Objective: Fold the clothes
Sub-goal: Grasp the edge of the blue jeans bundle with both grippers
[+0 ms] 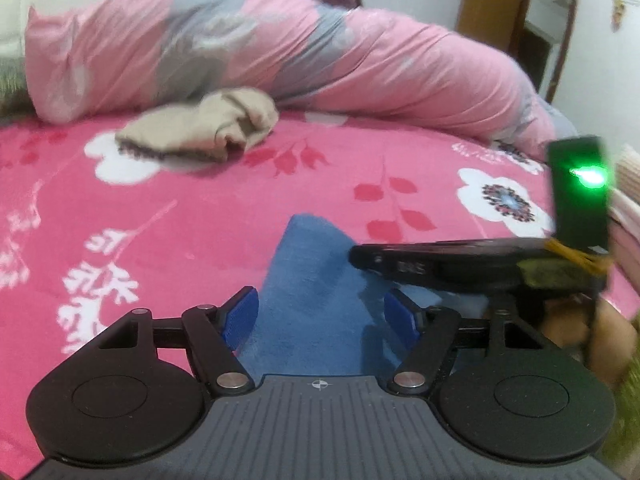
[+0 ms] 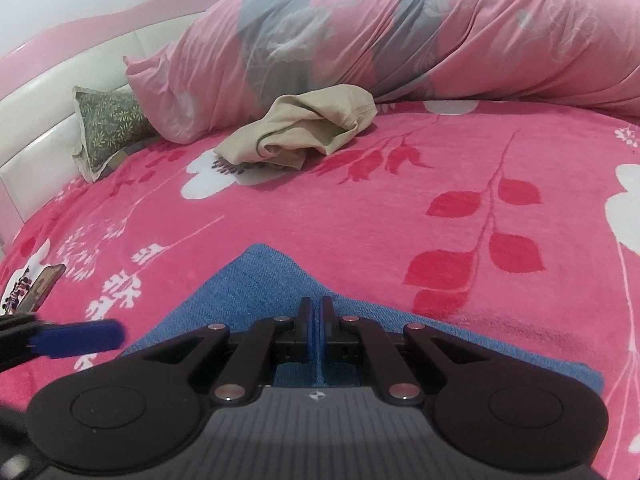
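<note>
1. On the bright pink flowered blanket [image 2: 360, 216] lies a blue denim garment [image 2: 256, 280], right at the near edge of the bed, its pointed end aimed away toward the rolled quilt [image 2: 400, 40]
2. The right gripper [image 2: 316, 328] is pinched tight, its blue pads pressed together with a ridge of the denim rising into them, so I judge it has hold of the cloth
3. The left gripper [image 1: 320, 316] stands fairly wide, pads apart, with the denim [image 1: 312, 280] lying between and under them; nothing is clamped there
4. The relation that matters: the garment's long axis runs from the two tools out toward its tip, and both tools sit at the near end, the right one reaching in across from the side in the left camera's view
5. The left hand is as near as the right; it probably only needs to close on the cloth below it
6. A beige garment [image 2: 304, 128] sits crumpled well apart, up against the quilt, not yet folded
</note>
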`<state>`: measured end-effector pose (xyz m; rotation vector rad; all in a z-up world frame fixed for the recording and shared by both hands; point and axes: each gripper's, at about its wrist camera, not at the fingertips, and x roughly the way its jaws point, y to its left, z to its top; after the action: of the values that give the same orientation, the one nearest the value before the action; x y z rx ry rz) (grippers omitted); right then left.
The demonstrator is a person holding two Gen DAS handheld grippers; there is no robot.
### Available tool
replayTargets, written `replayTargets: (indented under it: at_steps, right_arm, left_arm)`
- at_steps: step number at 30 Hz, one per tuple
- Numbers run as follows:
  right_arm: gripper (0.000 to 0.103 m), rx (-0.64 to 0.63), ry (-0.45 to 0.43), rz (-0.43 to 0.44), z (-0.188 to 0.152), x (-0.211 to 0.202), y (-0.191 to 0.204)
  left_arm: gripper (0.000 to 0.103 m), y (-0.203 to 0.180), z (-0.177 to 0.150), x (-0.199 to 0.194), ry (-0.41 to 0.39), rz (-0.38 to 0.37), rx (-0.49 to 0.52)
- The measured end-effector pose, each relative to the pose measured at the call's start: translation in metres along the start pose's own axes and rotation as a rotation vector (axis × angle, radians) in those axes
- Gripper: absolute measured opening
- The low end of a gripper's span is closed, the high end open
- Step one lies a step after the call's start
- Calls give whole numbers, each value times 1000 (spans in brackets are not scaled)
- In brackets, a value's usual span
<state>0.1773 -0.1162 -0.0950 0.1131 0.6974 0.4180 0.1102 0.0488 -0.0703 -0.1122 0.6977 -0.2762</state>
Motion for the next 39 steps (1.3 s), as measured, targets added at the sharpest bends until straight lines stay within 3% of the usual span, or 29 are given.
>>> replayTargets:
  at_steps: [4,8,12,17,21,25,27,30,32,36,39]
  right_arm:
    - [2,2,-7,1,-2,-1,0]
    - [2,13,-12,8,-3,-1,-2]
    - [2,24,-16,16,0,-5,-4]
    - [3,41,-111,26,-2,-62,-11]
    - [4,103,-175,40,-34,-128,-31]
    - [6,191,-166,4,-87,-177,-49]
    - [21,268,-134,-11,-113,-189,-58]
    - [21,383,-120,-5,-147,-203,-66]
    - [21,376,-133,-13,-157,-209,-59]
    - [34,303,-133,-18,-165,-208,-40]
    - [39,438,-137,50,-162,-201,-57]
  left_arm:
    - [71,14,-5,18,77,-7,-78]
    - [72,30,-13,19,81,-62,-175]
    - [73,31,-15,17,72,-75,-179]
    - [73,36,-17,14,65,-98,-175]
    - [73,40,-18,16,65,-119,-192]
    - [73,43,-20,10,46,-120,-181]
    - [74,47,-23,7,33,-126,-179]
    - [74,56,-29,1,23,-146,-214]
    - [74,59,-32,-3,16,-151,-234]
    - [74,65,-34,-10,11,-170,-269]
    - [74,76,-34,-11,32,-225,-347]
